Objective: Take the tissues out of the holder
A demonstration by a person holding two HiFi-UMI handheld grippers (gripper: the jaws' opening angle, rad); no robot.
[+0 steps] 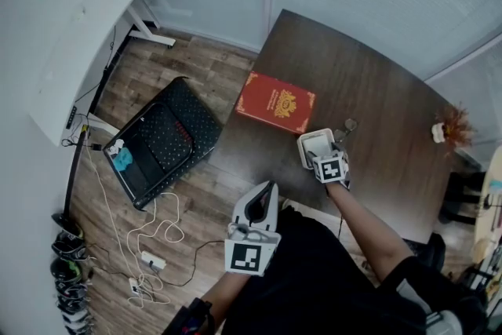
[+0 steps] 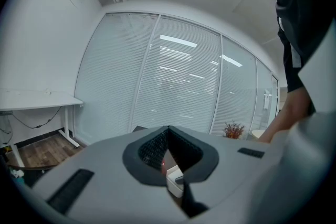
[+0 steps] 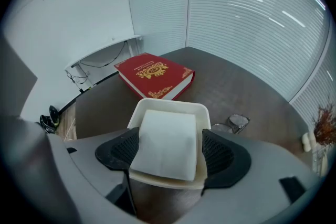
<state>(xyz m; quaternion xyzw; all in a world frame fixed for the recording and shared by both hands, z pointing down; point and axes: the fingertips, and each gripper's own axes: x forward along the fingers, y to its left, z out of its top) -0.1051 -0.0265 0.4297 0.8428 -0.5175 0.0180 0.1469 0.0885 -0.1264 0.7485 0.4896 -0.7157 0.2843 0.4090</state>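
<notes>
The left gripper (image 2: 168,131) looks out across an office, its grey jaws closed so that the black meshed pads (image 2: 151,149) meet at their tips. Through the gap lower down between the pads show a corner of a white container (image 2: 176,181) and a speck of red. Beyond stands a wall of glass panels (image 2: 173,76) backed by white blinds. A white desk (image 2: 39,102) stands on a wood floor (image 2: 37,149) at left, a cable hanging under it. A small reddish dried plant (image 2: 233,129) sits at right. A person's forearm (image 2: 291,110), below a black sleeve, reaches down at the right edge.
</notes>
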